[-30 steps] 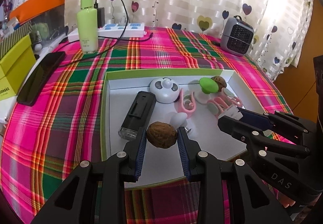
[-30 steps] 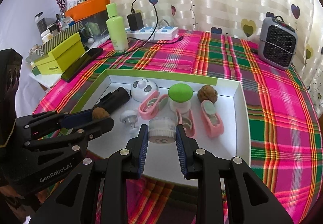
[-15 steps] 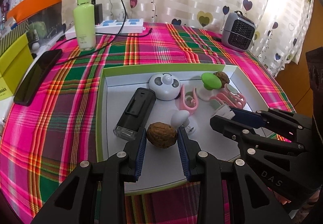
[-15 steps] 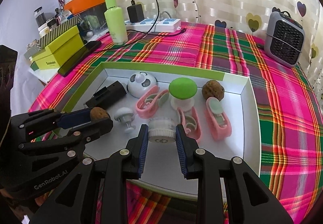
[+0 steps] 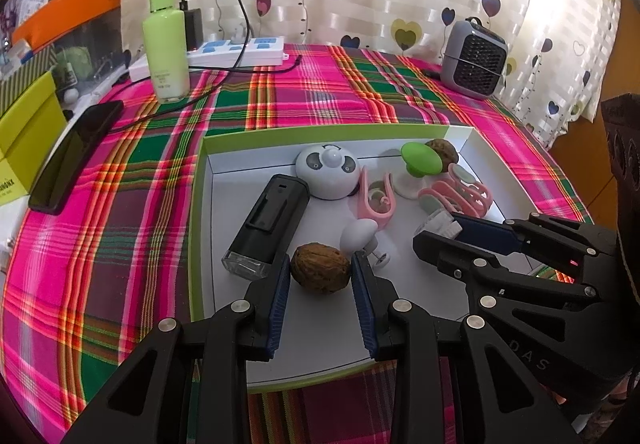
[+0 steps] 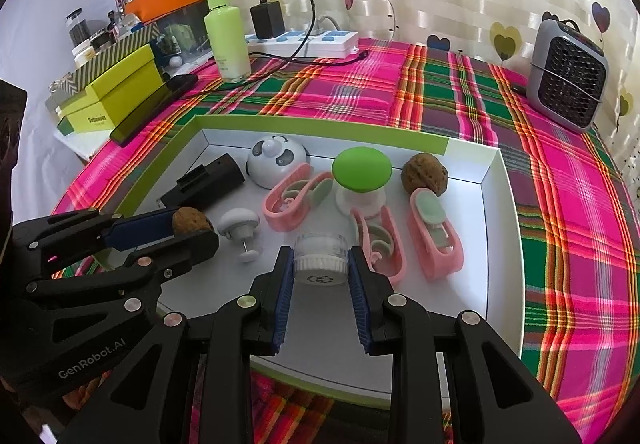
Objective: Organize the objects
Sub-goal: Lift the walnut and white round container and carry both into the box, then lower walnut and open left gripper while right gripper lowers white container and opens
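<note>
The left gripper (image 5: pixel 320 276) is clamped on a walnut (image 5: pixel 320 273) near the front edge of the white tray (image 5: pixel 224 168), its pads pressing both sides of the shell. The right gripper (image 6: pixel 320 268) is clamped on a small clear jar with a ribbed white cap (image 6: pixel 320 258), also toward the tray's front edge; in the left wrist view only a sliver of that jar shows behind the right gripper's fingers. A second walnut (image 6: pixel 424 174) sits at the tray's far right corner, half hidden behind the green-topped mushroom piece (image 5: pixel 421 160) in the left view. The black case (image 5: pixel 268 224) lies along the tray's left edge, its near end covered by the left gripper in the right view. The pink clips (image 6: pixel 434 240) overlap one another. Whether either held thing rests on the tray floor cannot be told.
</note>
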{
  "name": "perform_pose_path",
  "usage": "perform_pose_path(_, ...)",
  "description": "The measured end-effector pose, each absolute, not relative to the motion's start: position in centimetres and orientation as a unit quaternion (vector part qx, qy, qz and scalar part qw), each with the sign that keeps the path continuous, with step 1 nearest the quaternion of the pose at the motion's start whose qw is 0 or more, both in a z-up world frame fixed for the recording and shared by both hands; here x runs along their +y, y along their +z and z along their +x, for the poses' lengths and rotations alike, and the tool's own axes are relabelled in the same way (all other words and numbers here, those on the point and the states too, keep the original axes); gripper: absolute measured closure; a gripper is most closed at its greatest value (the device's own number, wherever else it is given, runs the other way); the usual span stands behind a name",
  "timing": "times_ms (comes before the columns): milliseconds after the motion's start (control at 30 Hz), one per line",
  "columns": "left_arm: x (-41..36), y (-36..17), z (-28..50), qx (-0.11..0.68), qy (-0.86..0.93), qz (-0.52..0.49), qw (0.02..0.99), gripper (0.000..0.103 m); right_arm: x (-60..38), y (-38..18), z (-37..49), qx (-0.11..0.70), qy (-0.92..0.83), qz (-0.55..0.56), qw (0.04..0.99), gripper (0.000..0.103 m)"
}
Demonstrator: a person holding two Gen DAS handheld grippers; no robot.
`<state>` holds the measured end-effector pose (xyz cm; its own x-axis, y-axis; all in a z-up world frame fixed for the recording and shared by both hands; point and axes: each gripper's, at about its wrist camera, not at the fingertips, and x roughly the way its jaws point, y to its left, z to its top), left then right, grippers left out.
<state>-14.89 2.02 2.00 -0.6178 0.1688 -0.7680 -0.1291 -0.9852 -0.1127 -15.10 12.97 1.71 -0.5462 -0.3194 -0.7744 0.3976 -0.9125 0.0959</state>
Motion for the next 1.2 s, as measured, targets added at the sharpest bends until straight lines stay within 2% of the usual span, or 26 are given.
perform_pose_path(600,2.06,2.03,-14.87,-0.023,0.899,-0.43,0.082,0.073,12.82,1.67,-15.02,0.053,-0.879,0.431,0.197,0.074)
perform_pose_path(733,2.01,2.01,-14.78,-0.023,0.899,-0.429,0.084,0.064,12.83,1.63,-14.98,0.054,-0.879,0.431,0.196,0.074)
perform_pose_path(833,1.92,2.0,-14.72,-0.024,0.899,-0.429,0.083,0.062,12.84,1.63,-14.97,0.052,-0.879,0.431,0.197,0.074)
perform_pose_path(1000,1.79,2.16,-14.53,-0.029,0.9,-0.428,0.082,0.057,13.04,1.73,-14.86,0.049,-0.881,0.428,0.196,0.067)
perform_pose_path(1200,1.83,2.18,-14.43,-0.03,0.9,-0.428,0.08,0.057,13.13,1.79,-14.63,0.049,-0.883,0.425,0.191,0.066)
